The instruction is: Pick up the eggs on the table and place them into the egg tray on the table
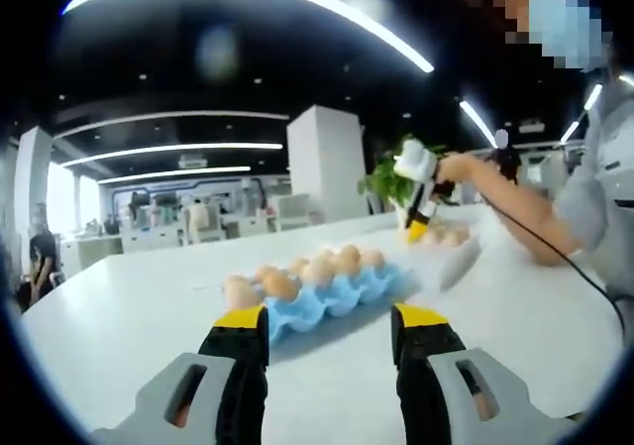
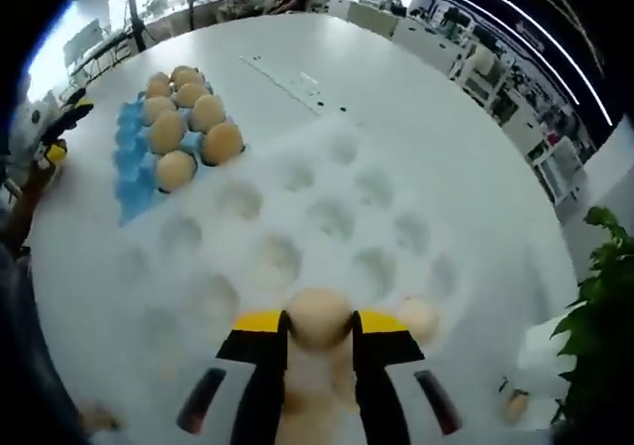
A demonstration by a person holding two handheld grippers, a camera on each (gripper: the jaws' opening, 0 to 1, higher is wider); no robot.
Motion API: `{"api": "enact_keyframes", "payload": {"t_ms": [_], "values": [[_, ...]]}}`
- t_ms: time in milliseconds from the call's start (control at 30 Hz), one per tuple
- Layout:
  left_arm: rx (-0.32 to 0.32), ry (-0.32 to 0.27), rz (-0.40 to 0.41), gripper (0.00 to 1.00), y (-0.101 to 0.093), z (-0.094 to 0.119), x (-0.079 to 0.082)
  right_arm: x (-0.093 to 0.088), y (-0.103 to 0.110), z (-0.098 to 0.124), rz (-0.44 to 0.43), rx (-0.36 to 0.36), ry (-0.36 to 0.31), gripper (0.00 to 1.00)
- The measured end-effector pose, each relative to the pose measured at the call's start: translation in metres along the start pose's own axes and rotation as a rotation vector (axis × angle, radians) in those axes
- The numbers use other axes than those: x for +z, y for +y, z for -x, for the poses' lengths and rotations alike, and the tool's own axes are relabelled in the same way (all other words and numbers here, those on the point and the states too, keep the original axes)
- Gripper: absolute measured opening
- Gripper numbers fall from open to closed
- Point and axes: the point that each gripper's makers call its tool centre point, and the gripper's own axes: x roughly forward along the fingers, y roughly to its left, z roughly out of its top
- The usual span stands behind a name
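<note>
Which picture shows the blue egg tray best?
The left gripper view: the blue egg tray lies straight ahead, just beyond the open left gripper, with eggs sitting in its cups. In the right gripper view the tray is smaller, off near the edge, seen from above.

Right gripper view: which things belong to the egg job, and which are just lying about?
Job:
- egg between the right gripper jaws
- blue egg tray
- white tray
- loose egg

Lying about:
- potted plant
</note>
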Motion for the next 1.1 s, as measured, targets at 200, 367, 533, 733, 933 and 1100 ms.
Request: {"api": "enact_keyframes", "payload": {"t_ms": [200,367,533,733,933,1100], "values": [[-0.003,0.008,-0.005,0.5,-0.002,-0.001,-0.002,0.004,-0.001,0.0,0.122,-0.022,0.015,0.27],[0.001,0.01,-0.009,0.49,-0.002,-0.001,-0.001,0.006,-0.001,0.0,0.174,-0.034,0.026,0.27],[0.01,0.014,-0.018,0.49,-0.001,-0.001,-0.002,0.009,-0.003,0.001,0.265,-0.046,0.035,0.27],[0.036,0.035,-0.086,0.5,-0.001,-0.001,-0.004,0.01,-0.003,0.002,0.292,-0.048,0.031,0.27],[0.033,0.053,-0.119,0.5,-0.003,-0.002,-0.007,0.011,-0.002,0.004,0.339,-0.05,0.025,0.27],[0.028,0.051,-0.105,0.5,-0.003,-0.002,-0.007,0.012,-0.001,0.007,0.355,-0.049,0.012,0.27]]}}
